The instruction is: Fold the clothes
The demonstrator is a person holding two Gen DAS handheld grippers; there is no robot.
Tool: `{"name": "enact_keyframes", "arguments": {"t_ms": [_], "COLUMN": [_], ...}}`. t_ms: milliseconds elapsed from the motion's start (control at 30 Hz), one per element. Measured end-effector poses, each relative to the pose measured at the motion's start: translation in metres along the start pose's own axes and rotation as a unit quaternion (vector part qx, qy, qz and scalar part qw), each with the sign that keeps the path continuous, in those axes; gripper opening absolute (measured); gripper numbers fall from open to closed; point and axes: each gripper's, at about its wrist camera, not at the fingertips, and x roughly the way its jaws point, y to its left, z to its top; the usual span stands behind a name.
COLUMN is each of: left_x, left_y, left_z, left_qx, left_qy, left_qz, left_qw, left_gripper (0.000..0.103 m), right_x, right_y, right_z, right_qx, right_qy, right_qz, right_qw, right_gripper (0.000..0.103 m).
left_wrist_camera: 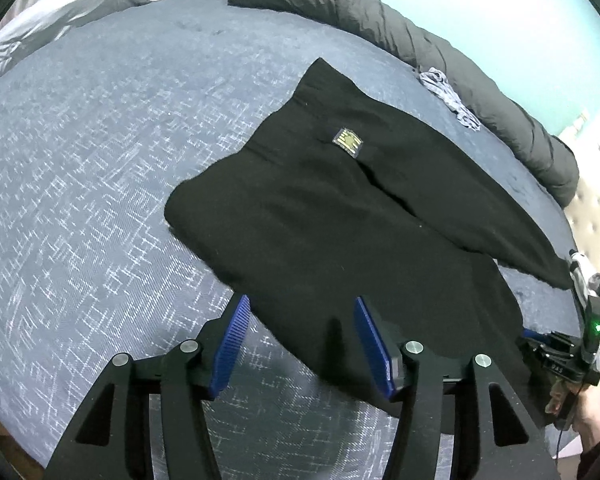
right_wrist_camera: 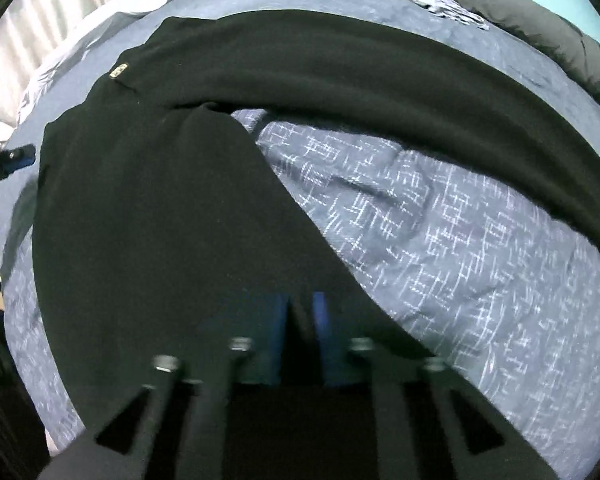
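The black trousers (left_wrist_camera: 340,216) lie on the bed (left_wrist_camera: 80,160); the left tool (left_wrist_camera: 300,308) gapes wide over their hem (the right tool (right_wrist_camera: 302,312) pinches the cloth).

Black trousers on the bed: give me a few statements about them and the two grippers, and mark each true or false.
1. The black trousers lie on a blue patterned bedspread. True.
2. The left gripper is shut on the fabric. False: its jaws stand open, at the edge of the trousers.
3. The right gripper is closed on the trousers. True.
4. The trousers carry a red label. False: the small label is gold.
5. A rolled dark grey duvet lies along the far edge of the bed. True.
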Motion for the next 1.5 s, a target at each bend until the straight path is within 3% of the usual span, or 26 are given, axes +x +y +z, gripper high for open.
{"name": "enact_keyframes", "arguments": {"t_ms": [133,367,467,600,667,700,733,867,900,967,1033,1100,1167,1233,1267,1367,1500], "left_x": [-0.002,-0.008,-0.007,-0.003,0.0,0.003,0.005,0.017,0.02,0.024,0.026,0.028,0.027,0.023,0.021,0.016,0.001], "left_y": [0.0,0.015,0.02,0.026,0.03,0.031,0.033,0.037,0.039,0.041,0.04,0.038,0.034,0.033,0.033,0.03,0.02], "left_z": [0.004,0.013,0.014,0.016,0.016,0.015,0.015,0.014,0.014,0.013,0.012,0.012,0.014,0.015,0.015,0.018,0.022], "left_qx": [0.002,-0.011,-0.014,-0.017,-0.022,-0.025,-0.029,-0.041,-0.048,-0.059,-0.059,-0.059,-0.051,-0.043,-0.04,-0.034,-0.016], "left_qy": [-0.007,-0.019,-0.019,-0.015,-0.011,-0.007,-0.003,0.009,0.011,0.013,0.012,0.011,0.01,0.006,0.003,0.001,-0.021], "left_qz": [0.005,0.015,0.018,0.026,0.028,0.025,0.022,0.013,0.007,-0.003,-0.006,-0.009,-0.013,-0.012,-0.015,-0.037,-0.049], "left_qw": [1.0,0.9997,0.9995,0.9994,0.9993,0.9993,0.9993,0.999,0.9987,0.9982,0.9981,0.9982,0.9986,0.999,0.9991,0.9988,0.9985], "left_gripper": [0.059,0.059,0.059,0.059,0.059,0.059,0.059,0.059,0.059,0.059,0.059,0.059,0.052,0.029,0.01,0.006,0.005], "right_x": [-0.015,-0.037,-0.036,-0.03,-0.03,-0.028,-0.026,-0.017,-0.015,-0.012,-0.009,-0.005,-0.003,-0.012,-0.016,-0.029,-0.028], "right_y": [-0.007,-0.067,-0.085,-0.076,-0.065,-0.058,-0.048,-0.023,-0.02,-0.014,-0.009,-0.003,0.002,-0.007,-0.011,-0.025,-0.035], "right_z": [0.003,0.008,0.005,0.002,-0.001,0.0,0.001,0.002,0.002,0.002,0.003,0.003,0.004,0.007,0.008,0.012,0.009], "right_qx": [-0.003,0.086,0.115,0.114,0.099,0.084,0.066,0.019,0.014,0.003,-0.009,-0.02,-0.029,-0.016,-0.01,0.007,0.009], "right_qy": [-0.025,-0.062,-0.056,-0.041,-0.036,-0.034,-0.029,-0.021,-0.021,-0.022,-0.022,-0.022,-0.024,-0.042,-0.051,-0.074,-0.057], "right_qz": [-0.011,-0.027,-0.029,0.041,0.064,0.071,0.076,0.078,0.074,0.068,0.062,0.056,0.049,0.044,0.04,0.021,0.015], "right_qw": [1.0,0.994,0.991,0.992,0.992,0.993,0.995,0.997,0.997,0.997,0.998,0.998,0.998,0.998,0.998,0.997,0.998], "right_gripper": [0.002,0.0,0.0,0.002,0.023,0.052,0.059,0.058,0.058,0.048,0.019,0.005,0.004,0.003,0.003,0.003,0.003]}}
